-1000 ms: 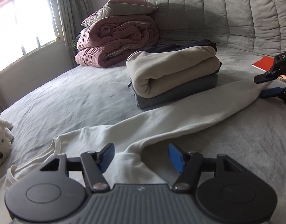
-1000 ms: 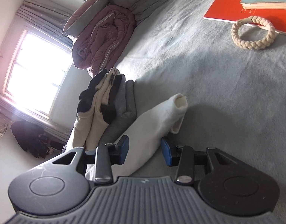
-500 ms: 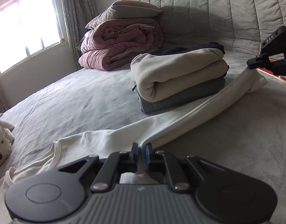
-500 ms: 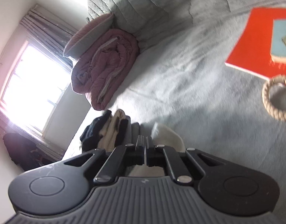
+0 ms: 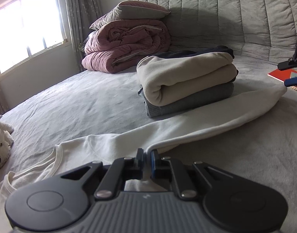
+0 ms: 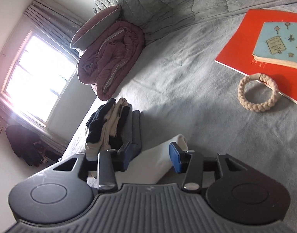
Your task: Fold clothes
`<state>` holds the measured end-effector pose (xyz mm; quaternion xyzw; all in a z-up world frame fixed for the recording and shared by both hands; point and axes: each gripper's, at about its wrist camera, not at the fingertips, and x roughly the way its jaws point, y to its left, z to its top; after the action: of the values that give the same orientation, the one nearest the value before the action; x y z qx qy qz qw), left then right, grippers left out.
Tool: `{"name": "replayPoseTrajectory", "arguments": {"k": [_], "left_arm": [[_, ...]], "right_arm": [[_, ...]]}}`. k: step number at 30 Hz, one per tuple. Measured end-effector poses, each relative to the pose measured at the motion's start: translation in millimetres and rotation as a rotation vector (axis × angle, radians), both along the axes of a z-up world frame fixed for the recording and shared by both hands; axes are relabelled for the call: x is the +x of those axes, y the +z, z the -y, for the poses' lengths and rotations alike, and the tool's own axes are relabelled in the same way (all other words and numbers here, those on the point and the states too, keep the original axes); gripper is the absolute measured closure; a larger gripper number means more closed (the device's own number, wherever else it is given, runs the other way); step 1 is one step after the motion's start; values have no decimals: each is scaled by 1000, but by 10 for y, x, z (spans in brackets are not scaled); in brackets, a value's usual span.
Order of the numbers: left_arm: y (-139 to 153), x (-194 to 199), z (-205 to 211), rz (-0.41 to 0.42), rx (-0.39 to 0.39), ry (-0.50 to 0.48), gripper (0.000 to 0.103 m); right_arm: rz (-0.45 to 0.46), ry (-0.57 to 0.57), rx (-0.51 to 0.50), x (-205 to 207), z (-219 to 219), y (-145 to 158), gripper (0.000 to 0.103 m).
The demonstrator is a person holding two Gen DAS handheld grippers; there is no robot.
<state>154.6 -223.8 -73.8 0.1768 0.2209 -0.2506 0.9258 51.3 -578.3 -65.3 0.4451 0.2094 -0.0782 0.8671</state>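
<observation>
A white long-sleeved top (image 5: 102, 147) lies spread on the grey bed (image 5: 70, 104), its sleeve (image 5: 235, 112) stretched out to the right. My left gripper (image 5: 147, 153) is shut on the fabric at the sleeve's armpit edge. In the right wrist view the sleeve's cuff end (image 6: 168, 153) lies on the bed between and below the blue pads of my right gripper (image 6: 151, 153). Its jaws are opening and the pads stand clear of the cloth. The right gripper (image 5: 290, 71) also shows at the far right of the left wrist view, above the cuff.
A stack of folded clothes (image 5: 187, 83) sits just behind the sleeve. A rolled maroon duvet with a pillow (image 5: 127, 46) lies by the quilted headboard. A red book with a blue book (image 6: 265, 44) and a rope ring (image 6: 257, 93) lie right. A plush toy (image 5: 1, 145) sits left.
The left gripper closed on the top's armpit fabric and stays shut. The right gripper closed on the cuff, lifted it, then opened; the sleeve end now lies flat on the bed.
</observation>
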Motion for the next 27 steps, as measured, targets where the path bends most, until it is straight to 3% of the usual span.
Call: {"name": "replayPoseTrajectory", "arguments": {"k": [4,8,13,19,22,25,27], "left_arm": [[14,-8,-10,9,-14,16,96],[29,-9,-17,9,-35,34,96],[38,-12,-37,11,-32,27,96],[43,-19,-58,13,-40,18,96],[50,-45,-55,23,-44,10,96],[37,-43,-57,12,-35,-5,96],[27,-39,-58,2,-29,-15,96]], "right_arm": [[-56,61,19,16,-116,-122,63],[-81,104,58,122,-277,-261,63],[-78,49,54,304,-322,-315,68],[-74,-54,29,439,-135,-190,95],[-14,-52,-24,459,-122,-10,96],[108,-34,-80,369,-151,125,96],[86,-36,-119,327,-146,111,96]]}}
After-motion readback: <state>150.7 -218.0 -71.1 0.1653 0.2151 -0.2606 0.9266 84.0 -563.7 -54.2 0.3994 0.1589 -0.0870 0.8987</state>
